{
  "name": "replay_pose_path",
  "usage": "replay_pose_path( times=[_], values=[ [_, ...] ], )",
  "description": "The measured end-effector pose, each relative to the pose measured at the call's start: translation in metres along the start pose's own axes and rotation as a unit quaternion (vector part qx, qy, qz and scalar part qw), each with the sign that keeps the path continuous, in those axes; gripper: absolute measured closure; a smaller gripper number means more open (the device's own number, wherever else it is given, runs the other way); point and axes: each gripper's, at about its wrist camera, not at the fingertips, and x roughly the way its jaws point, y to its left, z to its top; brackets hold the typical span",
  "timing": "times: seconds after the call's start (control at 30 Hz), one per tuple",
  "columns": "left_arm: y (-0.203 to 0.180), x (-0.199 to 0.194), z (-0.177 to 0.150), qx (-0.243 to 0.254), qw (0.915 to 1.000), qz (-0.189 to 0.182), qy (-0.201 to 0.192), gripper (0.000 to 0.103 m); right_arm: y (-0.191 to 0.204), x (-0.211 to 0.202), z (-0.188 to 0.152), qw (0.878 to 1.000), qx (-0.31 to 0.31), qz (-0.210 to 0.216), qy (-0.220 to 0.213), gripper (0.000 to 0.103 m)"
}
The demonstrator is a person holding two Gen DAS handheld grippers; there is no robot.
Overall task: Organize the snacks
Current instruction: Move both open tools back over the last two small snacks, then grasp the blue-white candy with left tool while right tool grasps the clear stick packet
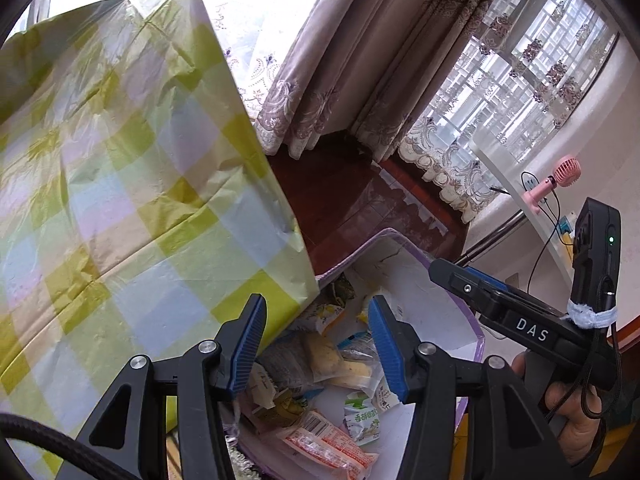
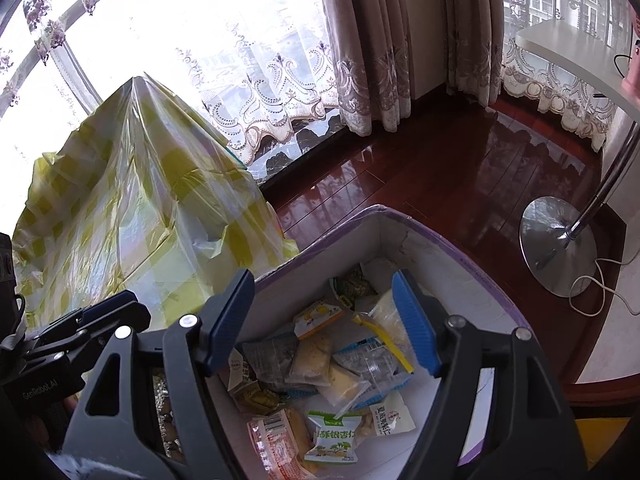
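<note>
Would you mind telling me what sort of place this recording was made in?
Most likely a room in a home: embroidered lace curtains over large windows, a polished red wood floor, and a checked plastic tablecloth beside a box of snacks.

You have strong daylight pouring in through the window (image 2: 168, 40), which burns out to plain white behind the lace curtain (image 2: 256, 92) in the right wrist view. The polished wooden floor (image 2: 420, 176) throws back bright glare and reflections. The checked plastic sheet (image 1: 120, 184) glows where light passes through it. Both views bend hard at the rim, with black corners. Focus is sharp throughout; the box (image 2: 404, 240) interior is evenly lit.
</note>
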Motion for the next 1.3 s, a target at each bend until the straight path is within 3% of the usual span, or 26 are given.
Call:
replay_pose_path(
  times=[0.27, 0.6, 0.73, 0.9, 1.07, 1.2, 1.3],
  values=[
    [0.056, -0.037, -0.011, -0.045, 0.9977, 0.039, -0.031, 0.049, 0.042, 0.001, -0.006, 0.999, -0.040, 0.014, 0.013, 0.028],
    [0.126, -0.095, -0.037, -0.093, 0.9888, 0.090, -0.074, 0.049, 0.119, -0.002, -0.024, 0.992, -0.110, 0.057, 0.032, 0.027],
    [0.161, -0.122, -0.055, -0.122, 0.9812, 0.118, -0.092, 0.049, 0.152, -0.003, -0.033, 0.987, -0.134, 0.078, 0.040, 0.027],
    [0.210, -0.159, -0.082, -0.172, 0.9644, 0.166, -0.113, 0.050, 0.194, -0.003, -0.042, 0.980, -0.165, 0.099, 0.045, 0.027],
    [0.258, -0.185, -0.109, -0.217, 0.9489, 0.201, -0.110, 0.064, 0.235, 0.000, -0.054, 0.972, -0.193, 0.121, 0.057, 0.026],
    [0.280, -0.200, -0.121, -0.223, 0.9401, 0.233, -0.109, 0.066, 0.267, 0.005, -0.066, 0.965, -0.219, 0.131, 0.063, 0.026],
    [0.292, -0.203, -0.124, -0.214, 0.9393, 0.249, -0.101, 0.066, 0.289, 0.011, -0.074, 0.960, -0.234, 0.137, 0.072, 0.026]
  ],
)
